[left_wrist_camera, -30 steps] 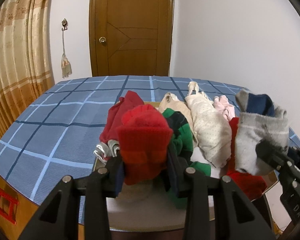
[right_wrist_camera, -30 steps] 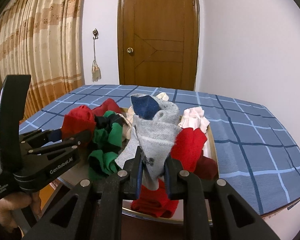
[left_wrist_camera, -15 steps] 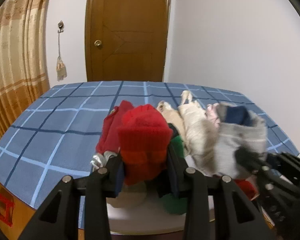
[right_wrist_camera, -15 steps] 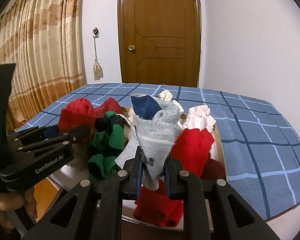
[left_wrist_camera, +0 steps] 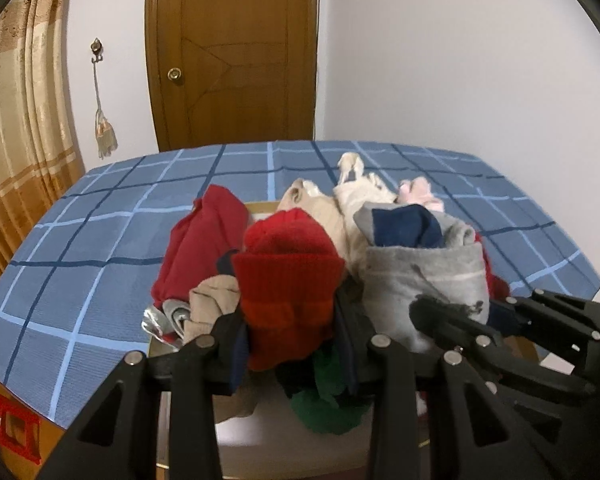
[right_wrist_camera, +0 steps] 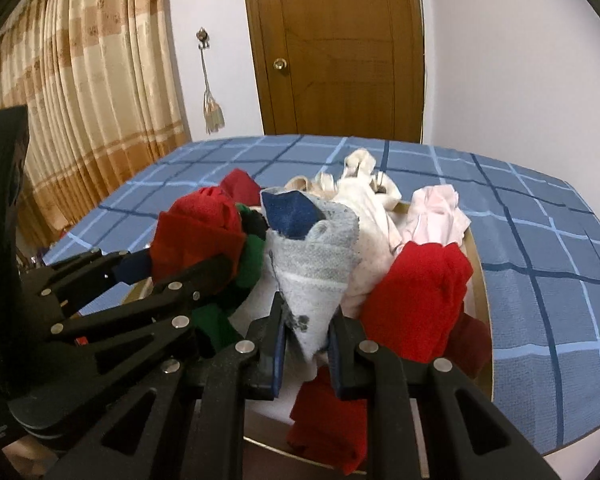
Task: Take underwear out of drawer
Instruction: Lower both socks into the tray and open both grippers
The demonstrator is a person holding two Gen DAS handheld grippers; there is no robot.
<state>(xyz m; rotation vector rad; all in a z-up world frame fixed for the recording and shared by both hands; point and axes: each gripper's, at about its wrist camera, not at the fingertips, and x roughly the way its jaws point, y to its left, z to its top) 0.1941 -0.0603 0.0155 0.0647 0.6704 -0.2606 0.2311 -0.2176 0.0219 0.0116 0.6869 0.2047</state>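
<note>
A wood-rimmed drawer [right_wrist_camera: 480,280] sits on the blue checked cover, heaped with rolled underwear and socks. My left gripper [left_wrist_camera: 290,344] is shut on a red knitted piece [left_wrist_camera: 288,280], lifted above the heap. My right gripper [right_wrist_camera: 306,332] is shut on a grey piece with a navy patch [right_wrist_camera: 312,272]. In the left wrist view that grey piece [left_wrist_camera: 420,272] hangs just right of the red one, with the right gripper [left_wrist_camera: 456,320] below it. In the right wrist view the left gripper [right_wrist_camera: 196,272] and its red piece [right_wrist_camera: 196,236] are close on the left.
Left in the drawer are a dark red roll [left_wrist_camera: 204,240], cream [left_wrist_camera: 364,200], pink [left_wrist_camera: 420,196], green [left_wrist_camera: 328,400] and bright red [right_wrist_camera: 420,296] pieces. The blue checked cover [left_wrist_camera: 80,248] spreads around. A wooden door [left_wrist_camera: 236,56] and curtain [right_wrist_camera: 92,100] stand behind.
The two grippers have drawn together. In the left wrist view the grey piece and right gripper have slid left, up against the red piece. Both grips are unchanged.
</note>
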